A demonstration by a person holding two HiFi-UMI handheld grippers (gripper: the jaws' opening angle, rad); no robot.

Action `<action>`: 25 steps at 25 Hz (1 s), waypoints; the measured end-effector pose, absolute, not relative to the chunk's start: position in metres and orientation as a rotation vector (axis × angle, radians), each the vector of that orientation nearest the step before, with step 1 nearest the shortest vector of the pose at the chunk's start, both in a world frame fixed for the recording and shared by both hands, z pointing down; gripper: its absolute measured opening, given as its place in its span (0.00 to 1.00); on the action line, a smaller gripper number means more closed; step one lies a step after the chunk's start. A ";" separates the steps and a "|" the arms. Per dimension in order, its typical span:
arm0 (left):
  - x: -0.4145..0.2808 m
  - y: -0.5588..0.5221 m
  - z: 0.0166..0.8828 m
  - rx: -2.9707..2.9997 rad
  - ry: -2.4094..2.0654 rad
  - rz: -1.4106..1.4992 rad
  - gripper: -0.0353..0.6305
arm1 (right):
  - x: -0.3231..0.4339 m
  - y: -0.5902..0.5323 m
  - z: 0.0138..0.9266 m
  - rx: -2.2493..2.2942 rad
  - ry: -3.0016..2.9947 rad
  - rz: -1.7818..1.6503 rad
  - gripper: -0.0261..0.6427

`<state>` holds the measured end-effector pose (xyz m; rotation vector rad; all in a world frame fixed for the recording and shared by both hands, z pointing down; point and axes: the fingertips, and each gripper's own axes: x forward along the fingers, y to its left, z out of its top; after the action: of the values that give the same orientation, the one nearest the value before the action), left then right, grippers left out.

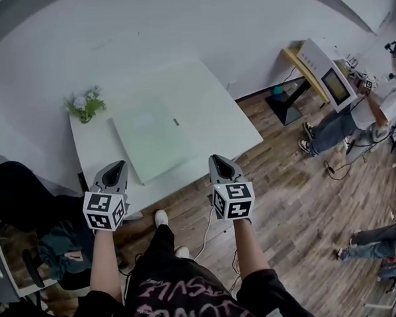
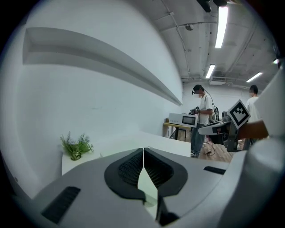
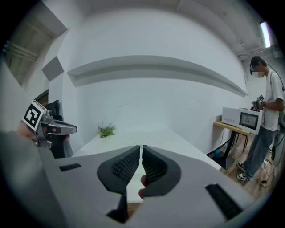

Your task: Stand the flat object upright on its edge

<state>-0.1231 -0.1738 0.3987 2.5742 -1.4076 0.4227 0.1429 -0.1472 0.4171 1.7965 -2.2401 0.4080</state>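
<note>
A flat pale green square board [image 1: 150, 137] lies on the white table [image 1: 214, 94], near its front edge. Both grippers hover in front of the table, short of that edge. My left gripper [image 1: 117, 167] is at the board's front left, shut with nothing between its jaws [image 2: 143, 151]. My right gripper [image 1: 216, 160] is at the board's front right, also shut and empty [image 3: 141, 149]. Neither touches the board. In the left gripper view a sliver of the pale board [image 2: 147, 182] shows through the gap under the jaws.
A small potted plant [image 1: 84, 105] stands at the table's back left corner. A dark chair with clothes [image 1: 29, 216] is at the left. A side table with a white appliance [image 1: 326, 71] and people [image 1: 355, 116] are at the right, over wooden floor.
</note>
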 end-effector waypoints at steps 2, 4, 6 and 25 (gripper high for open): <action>-0.123 -0.189 0.408 2.558 -1.400 0.436 0.08 | 0.142 -0.163 0.428 1.778 -2.229 0.430 0.08; -0.124 -0.205 0.415 2.541 -1.389 0.445 0.08 | 0.139 -0.179 0.435 1.759 -2.223 0.449 0.08; -0.125 -0.223 0.422 2.521 -1.377 0.444 0.08 | 0.134 -0.198 0.438 1.731 -2.234 0.460 0.08; -0.152 -0.323 0.481 2.388 -1.248 0.460 0.27 | 0.093 -0.308 0.499 1.549 -2.193 0.680 0.22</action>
<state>-0.1516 -0.3231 0.4809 2.3880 -1.2484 0.4602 0.0931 -0.3076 0.4993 1.5493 -2.1934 0.6797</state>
